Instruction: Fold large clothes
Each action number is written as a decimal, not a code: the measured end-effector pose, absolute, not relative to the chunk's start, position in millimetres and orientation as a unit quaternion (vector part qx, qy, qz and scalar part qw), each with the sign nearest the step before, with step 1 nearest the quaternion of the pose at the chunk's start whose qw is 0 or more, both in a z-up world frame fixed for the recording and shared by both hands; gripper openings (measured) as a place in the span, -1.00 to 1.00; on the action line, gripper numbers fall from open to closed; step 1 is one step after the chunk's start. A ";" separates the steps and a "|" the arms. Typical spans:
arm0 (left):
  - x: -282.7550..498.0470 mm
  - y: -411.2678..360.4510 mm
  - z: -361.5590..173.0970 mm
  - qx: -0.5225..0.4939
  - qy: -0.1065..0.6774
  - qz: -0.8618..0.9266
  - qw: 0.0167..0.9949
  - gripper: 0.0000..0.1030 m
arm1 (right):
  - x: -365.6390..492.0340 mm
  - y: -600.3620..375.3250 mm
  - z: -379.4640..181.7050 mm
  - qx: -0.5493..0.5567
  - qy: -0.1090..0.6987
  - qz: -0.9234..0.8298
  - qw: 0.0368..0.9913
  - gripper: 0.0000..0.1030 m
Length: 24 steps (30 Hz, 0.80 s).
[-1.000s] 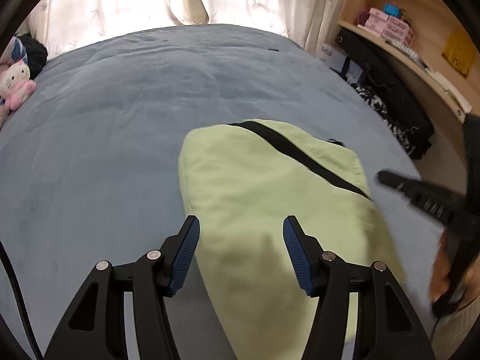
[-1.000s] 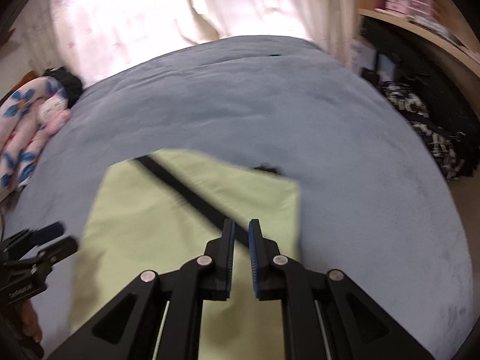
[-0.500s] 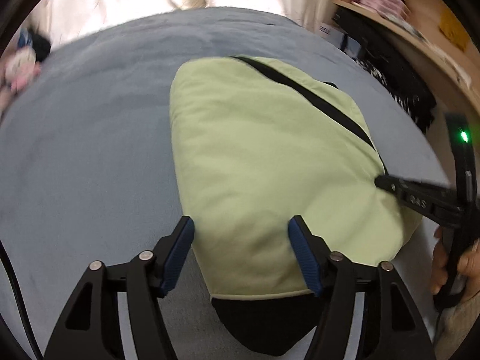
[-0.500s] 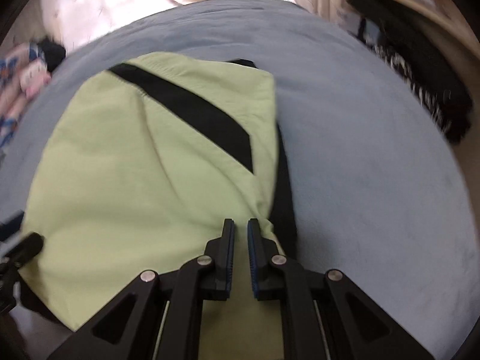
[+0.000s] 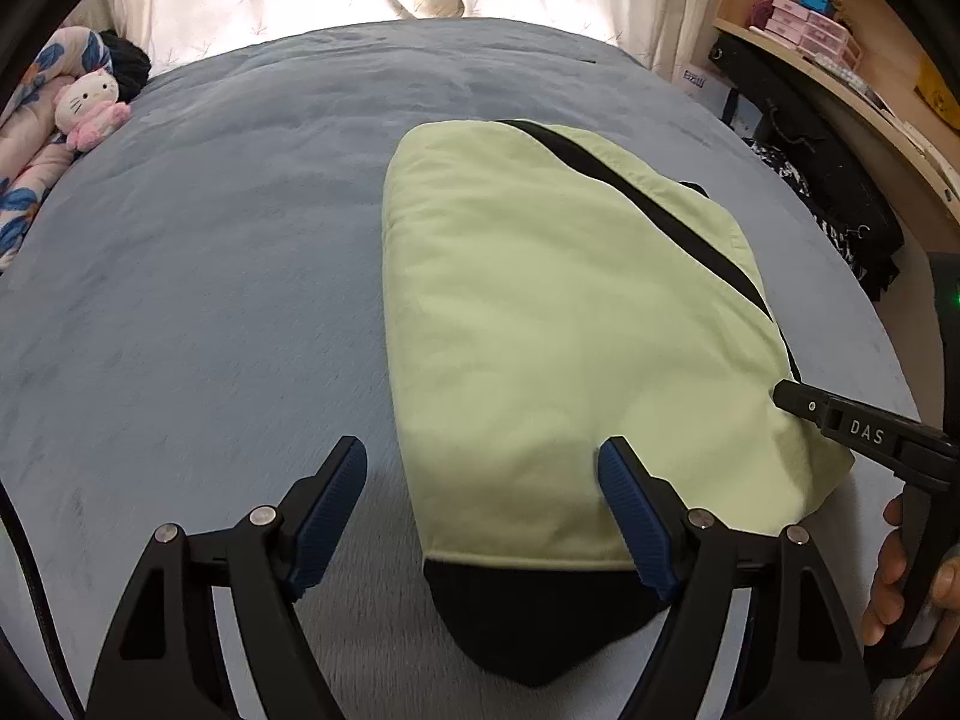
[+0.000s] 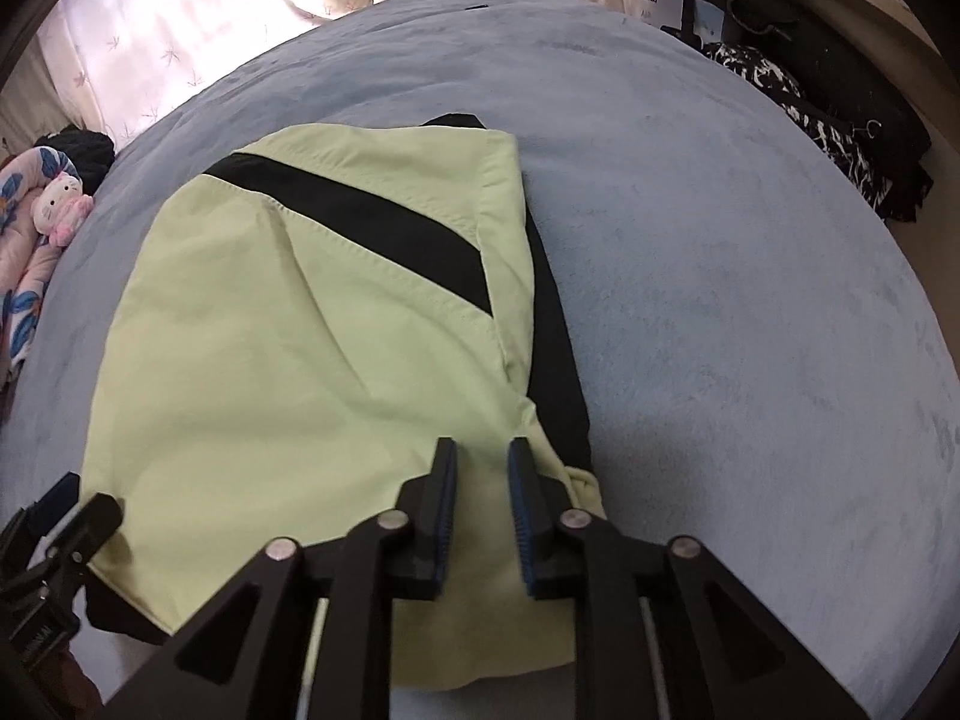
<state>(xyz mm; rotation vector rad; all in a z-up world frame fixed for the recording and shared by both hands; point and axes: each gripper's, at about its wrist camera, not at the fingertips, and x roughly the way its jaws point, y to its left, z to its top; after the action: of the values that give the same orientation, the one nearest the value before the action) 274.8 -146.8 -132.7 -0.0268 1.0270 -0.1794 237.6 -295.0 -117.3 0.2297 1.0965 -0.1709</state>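
Both grippers over folded green garment (image 5: 558, 324) on bed (image 5: 210, 276): left gripper (image 5: 483, 510) wide & opening astride its near-left corner, right gripper (image 6: 482, 516) opening, nothing pinched, at its right edge w/ bare bed all round.

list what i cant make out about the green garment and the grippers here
- Garment near edge: right wrist view, hidden by right gripper, jaws opening.
- Layers beneath: both views, covered by the top panel.
- Left gripper: right wrist view, cut off by left edge.
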 end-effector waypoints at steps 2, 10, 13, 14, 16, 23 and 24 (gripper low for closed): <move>270.0 -144.1 -128.3 -0.019 0.490 -0.084 0.867 0.52 | 234.6 -293.2 -112.8 0.113 0.518 -0.074 0.844 -0.27; 243.4 -142.6 -101.2 0.034 0.495 -0.061 0.866 0.52 | 211.0 -285.0 -89.8 0.140 0.515 -0.050 0.844 0.37; 230.9 -135.6 -85.4 0.030 0.488 -0.062 0.870 0.52 | 198.5 -280.6 -77.5 0.143 0.513 -0.044 0.846 0.49; 227.5 -133.3 -80.9 0.029 0.486 -0.062 0.871 0.52 | 194.8 -279.1 -73.7 0.143 0.514 -0.042 0.845 0.59; 220.8 -130.1 -71.3 0.034 0.484 -0.061 0.872 0.52 | 187.6 -275.5 -65.4 0.142 0.516 -0.040 0.844 0.71; 213.6 -121.9 -38.1 0.020 0.486 -0.092 0.869 0.52 | 170.7 -268.5 -14.3 0.128 0.488 -0.027 0.863 0.86; 214.3 -121.2 -31.5 0.015 0.489 -0.103 0.866 0.52 | 170.2 -268.0 -5.5 0.128 0.481 -0.022 0.867 0.92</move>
<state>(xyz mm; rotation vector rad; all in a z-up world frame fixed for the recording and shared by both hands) 214.3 -121.2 -31.5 0.0306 1.0236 -0.2153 170.2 -268.0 -5.5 0.2686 1.0062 -0.0454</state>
